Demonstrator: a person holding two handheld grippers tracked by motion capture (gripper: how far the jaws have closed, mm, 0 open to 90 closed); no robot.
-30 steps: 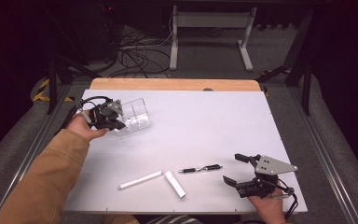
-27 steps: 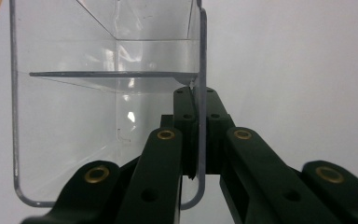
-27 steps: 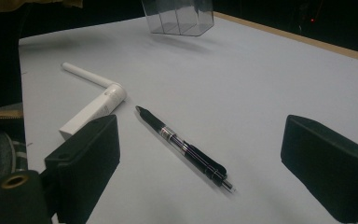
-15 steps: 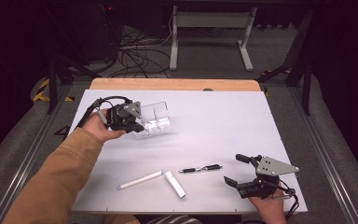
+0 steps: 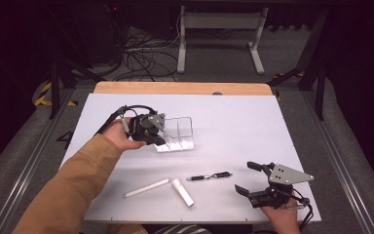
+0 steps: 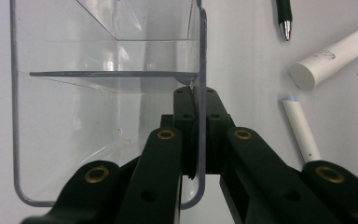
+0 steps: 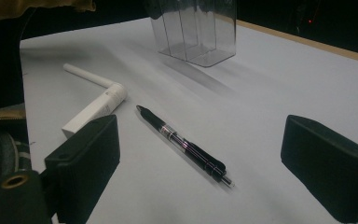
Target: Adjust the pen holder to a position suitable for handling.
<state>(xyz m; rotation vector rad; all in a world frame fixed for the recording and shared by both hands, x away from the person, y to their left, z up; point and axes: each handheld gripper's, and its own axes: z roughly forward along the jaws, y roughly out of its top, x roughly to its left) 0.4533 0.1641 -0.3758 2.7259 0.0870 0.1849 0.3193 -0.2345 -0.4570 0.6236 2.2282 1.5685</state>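
Jaws of the left gripper (image 5: pixel 161 138) were clamped on one wall of the clear plastic organizer (image 5: pixel 179 132), which stood just ahead of it. The right gripper (image 5: pixel 249 178) rested with jaws wide apart, nothing between them, a black pen (image 5: pixel 209 176) lying just beyond.

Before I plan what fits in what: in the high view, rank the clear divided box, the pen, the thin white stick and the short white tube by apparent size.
1. clear divided box, clearly largest.
2. thin white stick and pen: similar length, too close to rank.
3. short white tube, shortest but thicker.
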